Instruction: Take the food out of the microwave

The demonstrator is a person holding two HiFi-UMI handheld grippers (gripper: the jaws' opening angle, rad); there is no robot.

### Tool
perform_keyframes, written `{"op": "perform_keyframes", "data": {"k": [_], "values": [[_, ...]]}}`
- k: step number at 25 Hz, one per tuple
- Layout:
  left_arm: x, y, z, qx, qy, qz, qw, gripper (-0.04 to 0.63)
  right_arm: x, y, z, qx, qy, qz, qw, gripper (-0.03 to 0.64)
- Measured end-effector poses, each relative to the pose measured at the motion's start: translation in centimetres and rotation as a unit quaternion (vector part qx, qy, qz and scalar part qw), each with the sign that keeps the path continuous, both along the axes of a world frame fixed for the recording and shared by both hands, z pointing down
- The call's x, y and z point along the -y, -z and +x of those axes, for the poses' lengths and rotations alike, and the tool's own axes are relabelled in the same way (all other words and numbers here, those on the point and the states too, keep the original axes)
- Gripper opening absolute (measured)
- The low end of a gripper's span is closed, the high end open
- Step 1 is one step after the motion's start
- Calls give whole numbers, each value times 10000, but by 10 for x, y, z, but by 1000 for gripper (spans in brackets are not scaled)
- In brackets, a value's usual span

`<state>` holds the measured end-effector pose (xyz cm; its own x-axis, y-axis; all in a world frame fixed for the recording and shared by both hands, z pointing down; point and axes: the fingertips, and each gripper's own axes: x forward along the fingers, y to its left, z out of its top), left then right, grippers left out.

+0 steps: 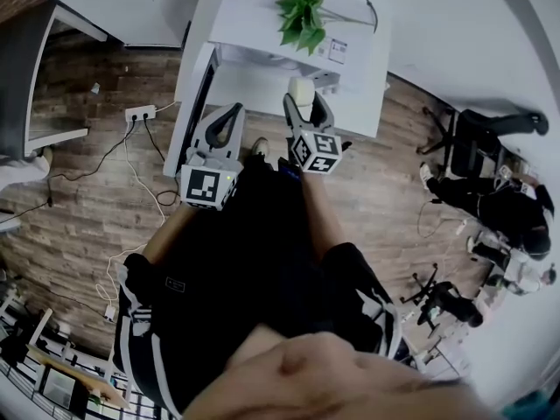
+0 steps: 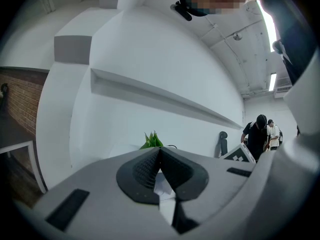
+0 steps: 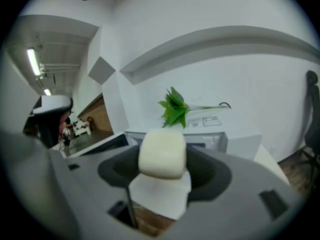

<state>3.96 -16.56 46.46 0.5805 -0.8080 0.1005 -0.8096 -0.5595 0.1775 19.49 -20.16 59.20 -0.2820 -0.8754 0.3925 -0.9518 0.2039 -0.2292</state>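
The white microwave [image 1: 262, 73] stands on a white table [image 1: 367, 103], its dark door [image 1: 194, 103] swung open to the left. On top of it lies a green plant [image 1: 302, 11]. My right gripper [image 1: 302, 99] is shut on a cream, bun-like piece of food [image 1: 300, 89], held just in front of the microwave. In the right gripper view the food [image 3: 162, 153] sits between the pads, with the microwave [image 3: 220, 140] and plant [image 3: 175, 110] behind. My left gripper [image 1: 227, 116] hangs beside the door; its pads [image 2: 145, 169] meet at the tip with nothing held.
A power strip [image 1: 140, 112] and cables lie on the wooden floor to the left. A black office chair [image 1: 472, 143] and a seated person [image 1: 512, 213] are at the right. People [image 2: 260, 134] stand far off in the left gripper view.
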Motion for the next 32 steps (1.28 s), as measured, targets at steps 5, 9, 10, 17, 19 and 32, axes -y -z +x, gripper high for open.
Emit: {"op": "perform_keyframes", "data": {"k": [5, 9, 10, 17, 19, 32], "values": [[-2, -1, 3, 34, 1, 34, 10000, 32, -13, 24, 2, 26, -8, 235, 9997, 296], [-2, -2, 2, 102, -3, 129, 9999, 32, -26, 46, -1, 67, 10, 438, 9990, 296], [-1, -3, 2, 127, -12, 175, 9998, 31, -28, 51, -2, 70, 19, 489, 9988, 296], [4, -9, 5, 105, 27, 29, 9999, 32, -44, 82, -12, 44, 84, 812, 9967, 296], [6, -10, 6, 149, -8, 89, 9998, 32, -48, 87, -13, 63, 81, 849, 9963, 296], [14, -12, 15, 140, -109, 39, 9998, 32, -52, 98, -5, 41, -25, 967, 9953, 298]]}}
